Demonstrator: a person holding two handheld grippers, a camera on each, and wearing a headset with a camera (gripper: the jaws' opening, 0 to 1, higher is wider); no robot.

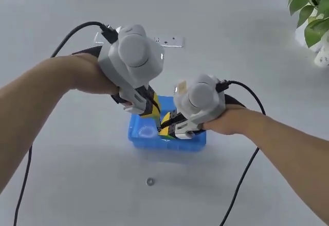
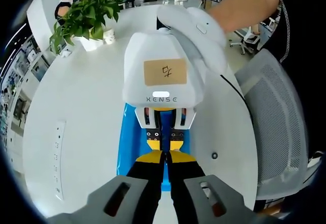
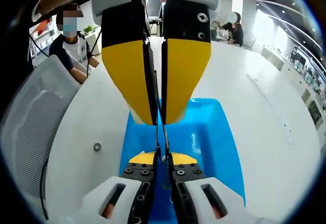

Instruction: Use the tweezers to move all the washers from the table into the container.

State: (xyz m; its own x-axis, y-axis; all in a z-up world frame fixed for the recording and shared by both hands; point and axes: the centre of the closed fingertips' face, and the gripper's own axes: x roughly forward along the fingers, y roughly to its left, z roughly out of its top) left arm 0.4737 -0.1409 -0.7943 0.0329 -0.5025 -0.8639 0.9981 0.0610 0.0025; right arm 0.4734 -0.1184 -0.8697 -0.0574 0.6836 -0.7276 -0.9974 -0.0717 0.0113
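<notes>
Left gripper (image 1: 149, 111) and right gripper (image 1: 167, 125) over blue box (image 1: 169, 143)
Both pinch the tweezers (image 3: 159, 132); a washer (image 1: 149, 182) lies outside it.

Yellow-and-black jaws tip two pale grey tools, the left gripper (image 1: 152, 112) and the right gripper (image 1: 167, 124), above a bright blue container (image 1: 154, 141) on a plain white table (image 1: 231, 41) (black cables (image 1: 67, 38) trail from each). A silver washer (image 1: 149, 182) glints at six o'clock of the container. A plant (image 1: 308, 5) shows green at two o'clock in the head view, and the slim tweezers (image 3: 154, 96) read dark.
</notes>
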